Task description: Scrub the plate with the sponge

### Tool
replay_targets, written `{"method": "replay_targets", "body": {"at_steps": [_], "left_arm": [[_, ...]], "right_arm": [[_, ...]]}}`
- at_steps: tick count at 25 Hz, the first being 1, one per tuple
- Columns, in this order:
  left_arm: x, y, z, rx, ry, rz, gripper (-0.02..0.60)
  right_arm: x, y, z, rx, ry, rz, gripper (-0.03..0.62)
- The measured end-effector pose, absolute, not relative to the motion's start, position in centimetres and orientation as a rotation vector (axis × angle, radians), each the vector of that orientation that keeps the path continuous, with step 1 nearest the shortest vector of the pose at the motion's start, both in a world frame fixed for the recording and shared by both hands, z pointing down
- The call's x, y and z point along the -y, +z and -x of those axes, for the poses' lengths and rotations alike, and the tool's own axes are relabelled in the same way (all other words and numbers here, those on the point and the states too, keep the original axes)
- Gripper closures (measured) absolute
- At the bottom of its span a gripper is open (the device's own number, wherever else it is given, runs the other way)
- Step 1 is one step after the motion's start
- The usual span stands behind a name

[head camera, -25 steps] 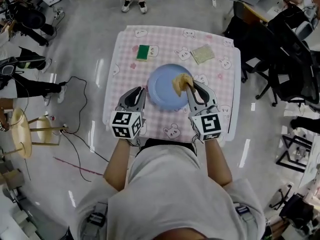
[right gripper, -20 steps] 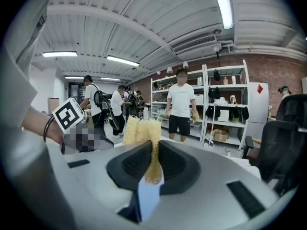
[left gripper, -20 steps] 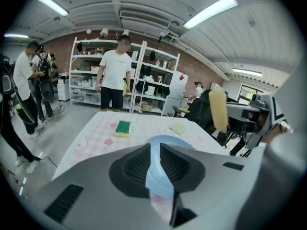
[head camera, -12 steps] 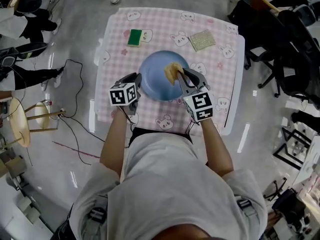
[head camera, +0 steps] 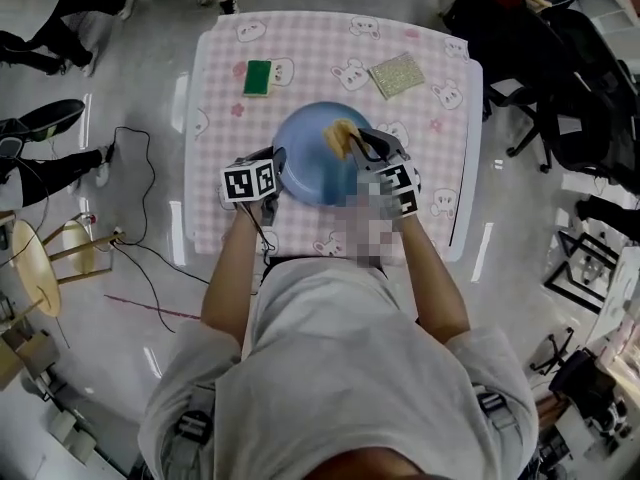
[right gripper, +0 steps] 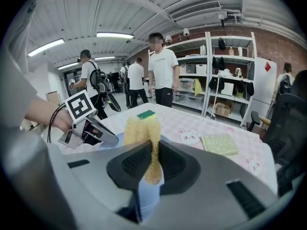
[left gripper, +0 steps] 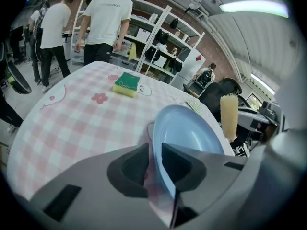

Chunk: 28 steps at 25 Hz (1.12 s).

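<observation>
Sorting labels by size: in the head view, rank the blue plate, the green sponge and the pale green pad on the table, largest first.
1. blue plate
2. pale green pad
3. green sponge, only somewhat smaller than the pad

One blue plate (head camera: 312, 163). Two sponges: a yellow sponge (head camera: 340, 136) at the plate's one o'clock edge, and a green sponge (head camera: 258, 76) at the table's eleven o'clock. One pale scouring pad (head camera: 397, 74) (table's one o'clock). One pink checked table (head camera: 310, 48).

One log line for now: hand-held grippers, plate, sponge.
left hand-held gripper: jaws opening, plate rim between | right hand-held gripper: shut on sponge, over plate
</observation>
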<state>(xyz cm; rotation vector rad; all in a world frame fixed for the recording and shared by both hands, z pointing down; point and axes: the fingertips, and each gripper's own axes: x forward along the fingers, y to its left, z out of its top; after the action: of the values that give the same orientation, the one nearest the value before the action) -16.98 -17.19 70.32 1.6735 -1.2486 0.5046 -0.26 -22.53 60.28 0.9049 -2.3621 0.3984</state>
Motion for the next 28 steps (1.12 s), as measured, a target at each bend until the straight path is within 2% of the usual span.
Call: {"method": "replay_targets", "body": {"at_steps": [3, 4, 14, 28], "left_arm": [[17.6, 70.7, 17.2, 1.26, 0.485, -1.654, 0.549], [17.7, 70.8, 17.1, 1.265, 0.473, -1.649, 0.552], [18.6, 69.7, 16.6, 1.284, 0.446, -1.668, 0.554], [19.4, 65.6, 14.6, 1.266, 0.469, -1.83, 0.541]], "right_arm": [[23.1, 61.4, 0.8, 2.326, 0.401, -0.886, 0.546], [23.3, 61.9, 0.7, 2.315, 0.404, -0.879, 0.546], [25.1, 66.0, 1.9, 2.182, 0.4, -0.792, 0.546], [26.8, 67.3, 3.6, 2.073, 0.221, -0.758, 0.546]]}}
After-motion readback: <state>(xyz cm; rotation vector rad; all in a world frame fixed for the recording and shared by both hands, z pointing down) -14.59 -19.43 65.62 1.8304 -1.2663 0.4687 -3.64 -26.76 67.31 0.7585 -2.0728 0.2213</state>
